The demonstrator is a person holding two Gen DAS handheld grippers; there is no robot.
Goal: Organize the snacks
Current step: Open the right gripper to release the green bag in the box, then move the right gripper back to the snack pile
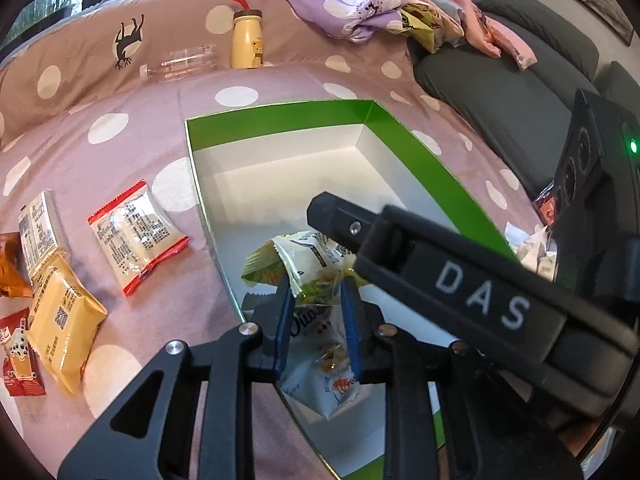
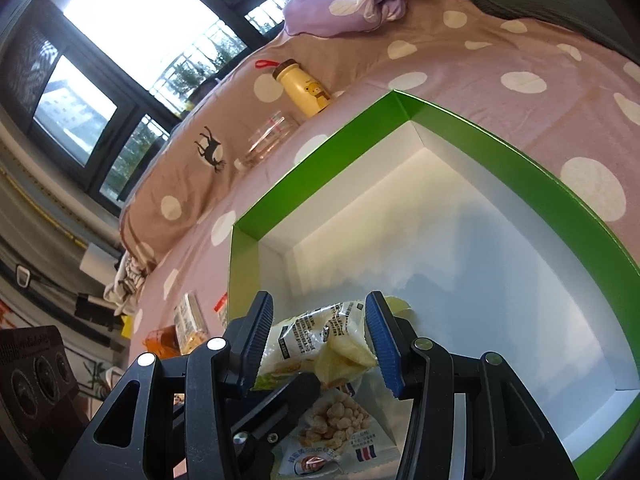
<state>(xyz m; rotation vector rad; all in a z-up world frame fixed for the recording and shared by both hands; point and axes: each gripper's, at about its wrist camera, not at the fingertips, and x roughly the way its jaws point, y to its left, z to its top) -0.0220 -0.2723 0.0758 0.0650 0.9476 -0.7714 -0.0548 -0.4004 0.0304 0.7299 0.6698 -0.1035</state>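
Note:
My left gripper [image 1: 318, 320] is shut on a blue-and-white snack packet [image 1: 324, 364], which hangs over the near left corner of the green-walled white box [image 1: 280, 120]. Just beyond it my right gripper [image 2: 320, 340] is shut on a green-and-white snack packet [image 2: 308, 336]; its black finger [image 1: 400, 248] crosses the left wrist view from the right. The two packets overlap. The blue-and-white packet [image 2: 336, 428] shows puffed balls in the right wrist view. The rest of the box floor [image 2: 460, 260] is bare.
Several loose packets lie on the dotted pink sheet left of the box: a red-edged white one [image 1: 136, 236], a yellow one [image 1: 64, 320], a red one [image 1: 18, 352]. A yellow bottle [image 1: 247, 40], a clear bottle [image 1: 180, 66] and purple cloth [image 1: 352, 4] sit behind. White wrappers [image 1: 532, 248] lie at the right.

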